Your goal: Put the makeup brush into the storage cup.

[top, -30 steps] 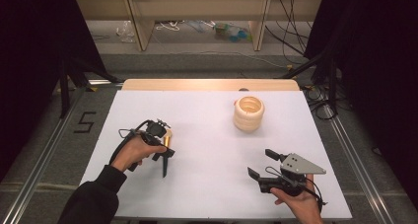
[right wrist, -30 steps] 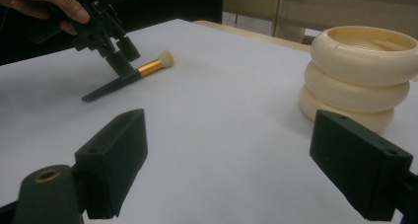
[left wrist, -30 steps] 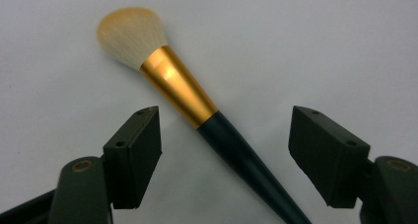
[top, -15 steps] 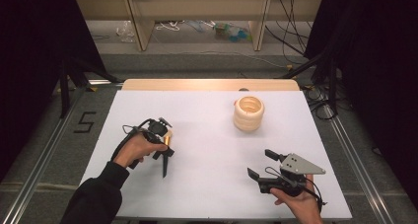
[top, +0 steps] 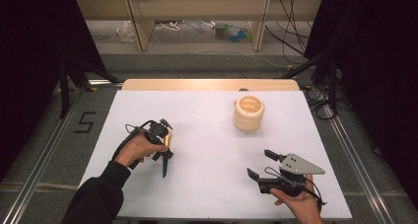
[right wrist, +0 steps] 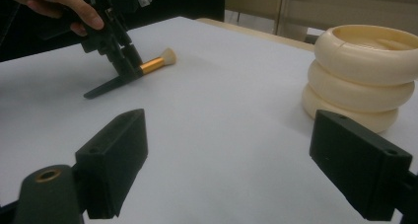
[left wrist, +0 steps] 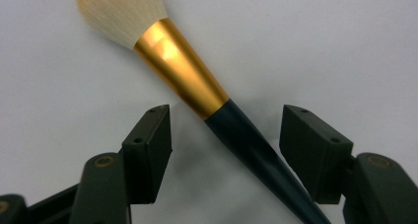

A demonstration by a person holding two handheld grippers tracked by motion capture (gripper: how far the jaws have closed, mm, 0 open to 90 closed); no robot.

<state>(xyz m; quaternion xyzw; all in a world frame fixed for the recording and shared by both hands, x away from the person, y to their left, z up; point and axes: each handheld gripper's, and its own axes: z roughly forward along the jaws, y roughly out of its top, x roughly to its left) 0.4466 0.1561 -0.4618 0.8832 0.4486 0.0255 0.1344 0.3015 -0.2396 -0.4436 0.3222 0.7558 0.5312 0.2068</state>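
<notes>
Closing in, your left gripper [left wrist: 224, 130] has just been narrowing its jaws around the makeup brush with dark tapered handle, gold metal ferrule and pale bristles [left wrist: 197, 88]; the pads aren't touching it yet, and it lies flat on the white table [top: 207, 135]. Your right gripper [top: 261, 166] sits parted and empty. Farther off stands the cream ribbed ring-shaped holder [top: 249, 113], well apart. Beyond the table's left edge, a "5" [top: 85, 122] marks the floor.

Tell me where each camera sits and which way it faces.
High view: above the table, looking forward and down; both hands, left gripper, right gripper.
Left gripper view: on that gripper, looking down; jaws straddle the brush, just closing, not touching.
Right gripper view: low, level, toward holder; open jaws.
All share the brush.
</notes>
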